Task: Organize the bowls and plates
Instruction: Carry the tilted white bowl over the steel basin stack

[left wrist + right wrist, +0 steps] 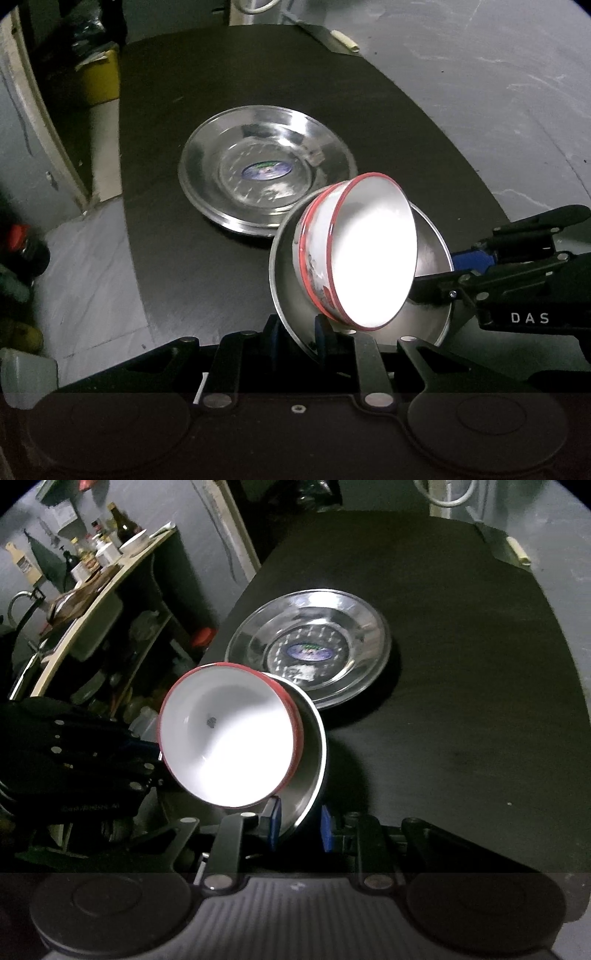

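A steel bowl [282, 269] [314, 760] hangs tilted above the black table [177, 110] [461, 701]. In it lies a white bowl with a red rim [373, 258] [229, 742], tipped on its side. My left gripper [297, 328] is shut on the steel bowl's near rim, blue pads on either side of the edge. My right gripper [300, 819] is shut on the opposite rim, and it also shows at the right of the left wrist view [447, 275]. On the table beyond lies a steel plate [266, 177] [310, 646] with an oval sticker in its middle.
A shelf unit [92, 565] crowded with bottles and jars stands left of the table. A yellow box [99, 77] and dark bottles [26, 251] sit on the grey floor at the left. A pale roll [345, 40] lies past the table's far corner.
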